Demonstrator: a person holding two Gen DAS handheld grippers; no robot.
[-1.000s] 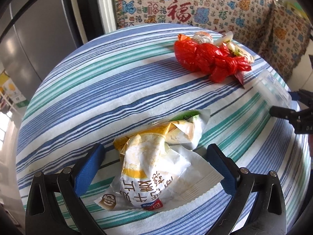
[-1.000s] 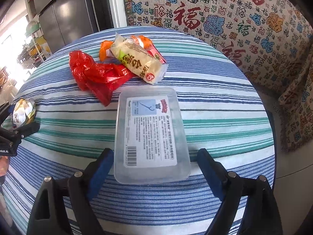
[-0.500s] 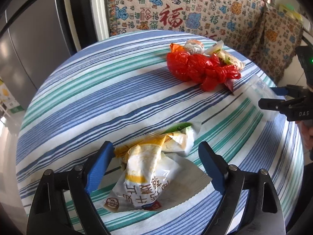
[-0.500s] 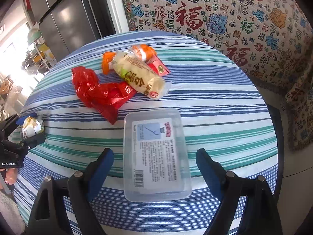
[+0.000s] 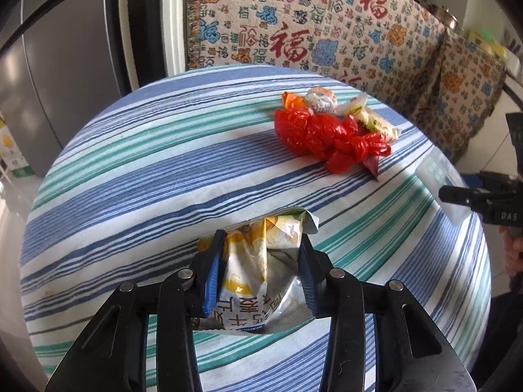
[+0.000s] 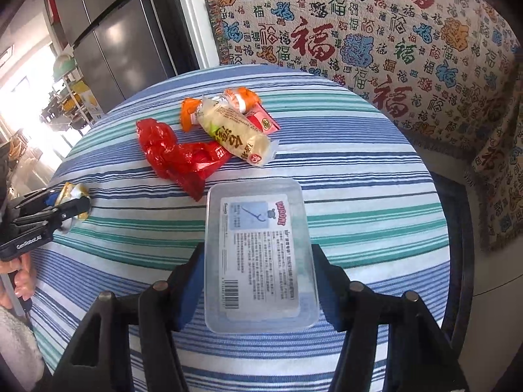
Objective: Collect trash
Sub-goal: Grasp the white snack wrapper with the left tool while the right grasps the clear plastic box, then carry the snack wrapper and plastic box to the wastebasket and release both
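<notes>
Altogether, five pieces of trash showed on the round striped tablecloth (image 6: 359, 170), with two grippers working among them. One crumpled yellow-and-white snack wrapper (image 5: 261, 271) sat between the blue pads of the left gripper (image 5: 260, 271); its jaws were closing, and both pads already pressed into the wrapper's sides, creasing it. One clear plastic box (image 6: 260, 254) with a printed label lay flat at the table's near edge, between the fingers of the right gripper (image 6: 258, 281); those jaws were closing too, and the pads sat against the box's long sides, so it looked gripped, though the contact on the right side was hard to judge.

Farther back, three more pieces lay in one loose cluster: one knotted red plastic bag (image 6: 173, 153), one pale yellow packet (image 6: 238, 134) with printed characters lying across it, and one orange wrapper (image 6: 189, 112) behind them. A small red carton (image 6: 264, 122) also peeked out under the yellow packet.

Each camera caught the other gripper at the frame's edge, held by a hand (image 6: 19, 281). Behind the table hung one patterned cloth (image 6: 376, 32) covered in characters.
</notes>
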